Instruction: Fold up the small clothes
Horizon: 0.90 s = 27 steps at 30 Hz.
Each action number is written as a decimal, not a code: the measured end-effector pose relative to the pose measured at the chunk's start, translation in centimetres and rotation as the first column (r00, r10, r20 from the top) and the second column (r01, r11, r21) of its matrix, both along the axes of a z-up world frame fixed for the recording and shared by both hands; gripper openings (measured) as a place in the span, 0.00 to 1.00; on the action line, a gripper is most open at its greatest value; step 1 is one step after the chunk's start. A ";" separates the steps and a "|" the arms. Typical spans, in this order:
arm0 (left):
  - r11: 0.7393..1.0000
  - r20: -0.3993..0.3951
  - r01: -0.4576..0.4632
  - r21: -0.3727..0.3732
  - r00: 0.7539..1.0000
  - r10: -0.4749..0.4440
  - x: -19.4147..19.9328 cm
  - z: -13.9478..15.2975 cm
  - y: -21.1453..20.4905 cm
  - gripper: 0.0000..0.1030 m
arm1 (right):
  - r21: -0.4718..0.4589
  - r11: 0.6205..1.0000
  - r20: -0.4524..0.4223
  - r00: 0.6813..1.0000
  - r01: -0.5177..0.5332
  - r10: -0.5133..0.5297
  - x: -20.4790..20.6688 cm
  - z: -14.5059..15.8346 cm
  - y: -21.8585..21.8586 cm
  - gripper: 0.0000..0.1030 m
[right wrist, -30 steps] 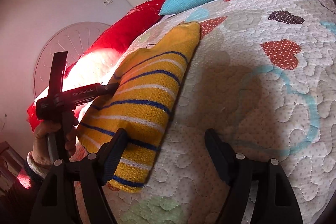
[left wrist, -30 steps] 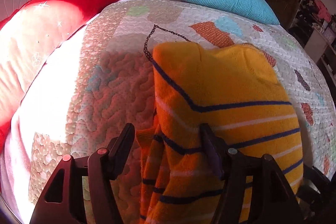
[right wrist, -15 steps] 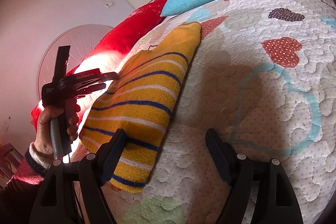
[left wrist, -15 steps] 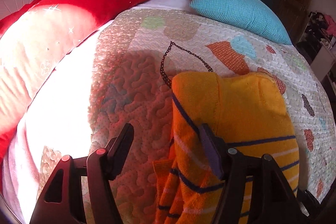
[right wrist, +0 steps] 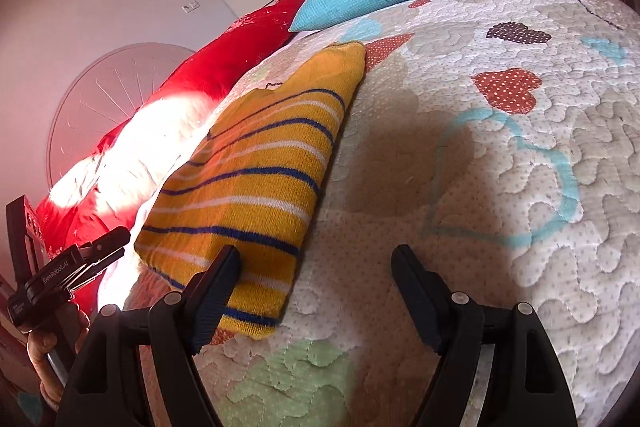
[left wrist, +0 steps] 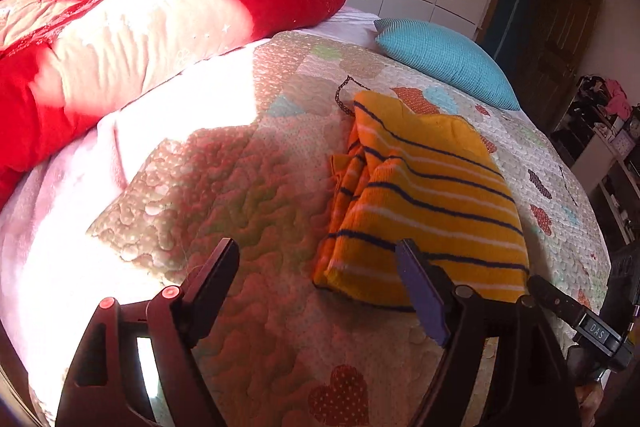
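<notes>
In the left wrist view, the left gripper [left wrist: 318, 281] hangs over the quilt [left wrist: 248, 187] with its fingers spread wide and nothing between them; the folded yellow striped sweater [left wrist: 424, 203] lies flat on the quilt ahead and to the right, its near edge just behind the right finger. A second ago that sweater filled the space between the fingers and reached the frame's bottom; now it sits farther off and bare quilt lies below the gripper. The red blanket [left wrist: 120, 27] and the teal pillow [left wrist: 444, 61] lie beyond. In the right wrist view, the right gripper [right wrist: 316, 291] is also wide apart and empty, low over the quilt [right wrist: 480, 187], its left finger overlapping the sweater's [right wrist: 256, 179] near corner, much as before. The left gripper [right wrist: 80, 263] shows at the left edge, lower and farther from the sweater than a second ago, when its tips met the fabric; from here its opening cannot be judged.
</notes>
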<state>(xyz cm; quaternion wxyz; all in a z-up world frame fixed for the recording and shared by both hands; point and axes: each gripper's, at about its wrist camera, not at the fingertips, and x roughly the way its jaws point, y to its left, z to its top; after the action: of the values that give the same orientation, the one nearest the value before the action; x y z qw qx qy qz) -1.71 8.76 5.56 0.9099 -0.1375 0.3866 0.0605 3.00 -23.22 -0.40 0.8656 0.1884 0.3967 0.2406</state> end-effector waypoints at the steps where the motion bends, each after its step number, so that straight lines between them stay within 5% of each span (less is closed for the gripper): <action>1: 1.000 -0.009 -0.010 -0.014 1.000 0.010 -0.2 -0.6 0.1 0.77 | -0.008 1.000 0.006 1.000 0.005 -0.005 -0.5 0.0 0.0 0.79; 7: 0.999 -0.027 0.013 -0.049 1.000 -0.014 0.1 -1.6 -0.5 0.77 | 0.030 1.000 0.034 0.999 -0.003 0.002 -1.8 -0.6 -0.6 0.81; 13: 0.998 0.011 0.019 0.056 1.000 -0.020 -0.9 -0.9 -2.8 0.77 | 0.070 0.997 0.033 0.999 -0.011 0.009 -2.1 -0.6 -1.2 0.81; 18: 0.987 0.149 -0.020 0.157 0.989 -0.003 -4.7 1.4 -4.7 0.83 | 0.054 0.998 0.028 1.000 -0.011 0.010 -2.3 -0.4 -1.0 0.82; 20: 0.980 0.231 -0.074 0.183 0.972 0.030 -6.6 2.8 -5.0 0.98 | 0.024 1.000 0.023 1.000 -0.008 0.007 -2.4 -0.3 -0.7 0.81; 27: 0.970 0.386 -0.165 0.177 0.918 0.086 -11.6 7.7 -3.9 1.00 | -0.208 0.978 0.068 0.998 0.030 -0.017 -6.3 0.1 1.7 0.82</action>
<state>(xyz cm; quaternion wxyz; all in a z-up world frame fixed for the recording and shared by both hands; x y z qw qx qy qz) -13.26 4.84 13.26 0.9706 -0.0760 0.1871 0.1313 -3.27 -21.47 -0.25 0.8959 0.0930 0.3889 0.1934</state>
